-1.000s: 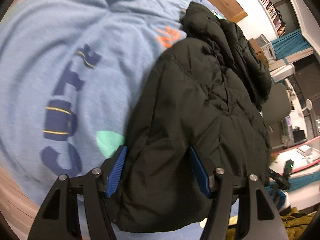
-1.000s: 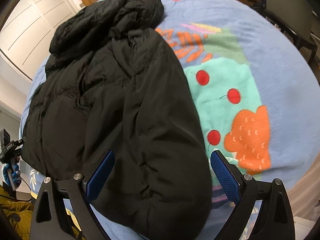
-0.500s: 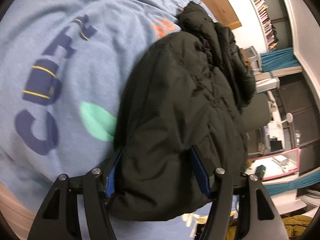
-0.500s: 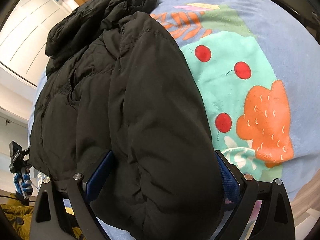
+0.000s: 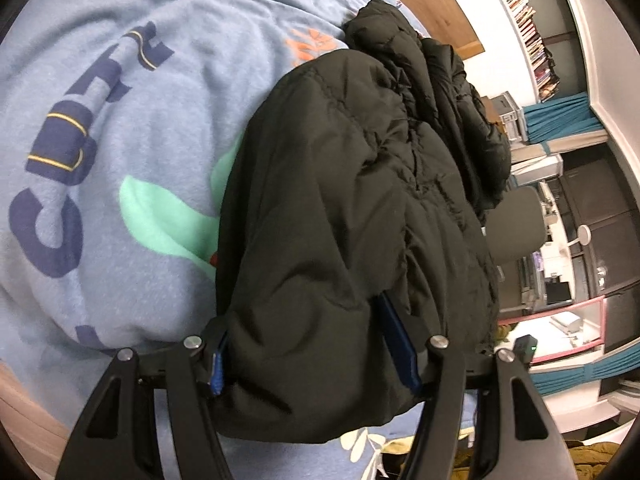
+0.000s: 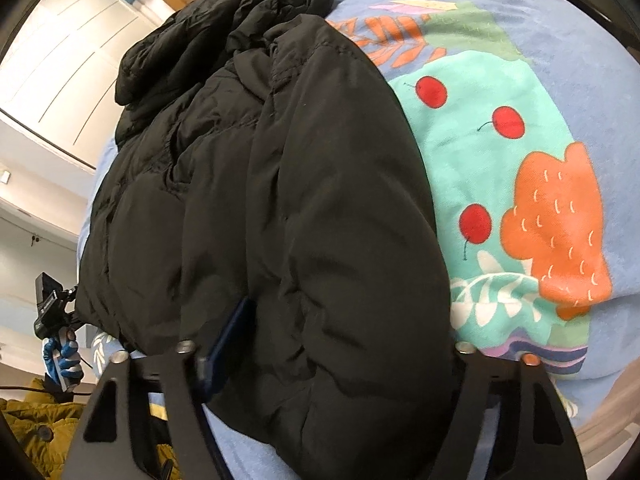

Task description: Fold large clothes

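Here both the left gripper (image 5: 308,344) and right gripper (image 6: 336,344) pinch the black jacket (image 5: 352,200) at its near hem (long axis running straight away toward the hood)

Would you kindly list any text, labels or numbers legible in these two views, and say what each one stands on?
"CUTE": large navy letters printed on the blue bedspread, left wrist view.
Book spines on the wall shelf: too small to read.
Black puffer jacket: no label or brand visible.
Right wrist view: only pictures on the bedspread, no words.
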Motion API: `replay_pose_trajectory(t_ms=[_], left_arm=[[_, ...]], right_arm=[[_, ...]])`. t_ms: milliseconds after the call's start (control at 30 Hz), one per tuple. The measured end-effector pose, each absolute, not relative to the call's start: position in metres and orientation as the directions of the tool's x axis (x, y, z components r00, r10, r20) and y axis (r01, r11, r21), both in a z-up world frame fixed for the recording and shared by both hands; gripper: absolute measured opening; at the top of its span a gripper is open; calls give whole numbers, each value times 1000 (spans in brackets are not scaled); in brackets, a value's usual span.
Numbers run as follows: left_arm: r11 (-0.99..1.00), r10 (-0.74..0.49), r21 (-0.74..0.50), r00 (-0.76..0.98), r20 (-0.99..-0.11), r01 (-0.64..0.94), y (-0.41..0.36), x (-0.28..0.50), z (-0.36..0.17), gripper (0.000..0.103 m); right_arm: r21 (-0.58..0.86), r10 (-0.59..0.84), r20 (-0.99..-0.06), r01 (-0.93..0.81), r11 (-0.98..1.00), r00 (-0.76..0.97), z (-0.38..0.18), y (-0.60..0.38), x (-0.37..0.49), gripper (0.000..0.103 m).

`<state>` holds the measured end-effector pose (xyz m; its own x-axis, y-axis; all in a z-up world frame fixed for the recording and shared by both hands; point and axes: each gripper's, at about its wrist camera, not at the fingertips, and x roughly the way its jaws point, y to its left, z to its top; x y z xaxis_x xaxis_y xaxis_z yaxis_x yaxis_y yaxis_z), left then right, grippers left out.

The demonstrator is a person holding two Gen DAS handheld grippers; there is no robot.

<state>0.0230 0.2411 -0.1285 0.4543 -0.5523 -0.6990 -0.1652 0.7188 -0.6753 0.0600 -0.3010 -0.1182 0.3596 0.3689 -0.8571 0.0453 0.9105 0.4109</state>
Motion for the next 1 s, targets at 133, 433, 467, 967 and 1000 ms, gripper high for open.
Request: replay_pose_trajectory(t_ms=[133, 433, 467, 967, 1000], left_arm=[[757, -512, -633, 452, -731, -165, 236, 21, -125, 49], [789, -496, -602, 448, -743, -125, 223, 23, -117, 27], [791, -501, -602, 449, -739, -109, 221, 23, -115, 25], [791, -535, -611, 493, -686, 7, 201, 24, -74, 14], [789, -541, -614, 497, -679, 20, 199, 25, -69, 14]], right_arm=[[425, 387, -851, 31, 905, 355, -117, -298, 61, 59], [446, 421, -834, -16, 895, 356, -116, -289, 61, 28], [449, 429, -828, -31, 893, 361, -113, -287, 61, 21], [474, 508, -744, -194, 859, 434, -63, -256, 69, 11], [475, 513, -737, -204, 856, 440, -58, -254, 71, 11]])
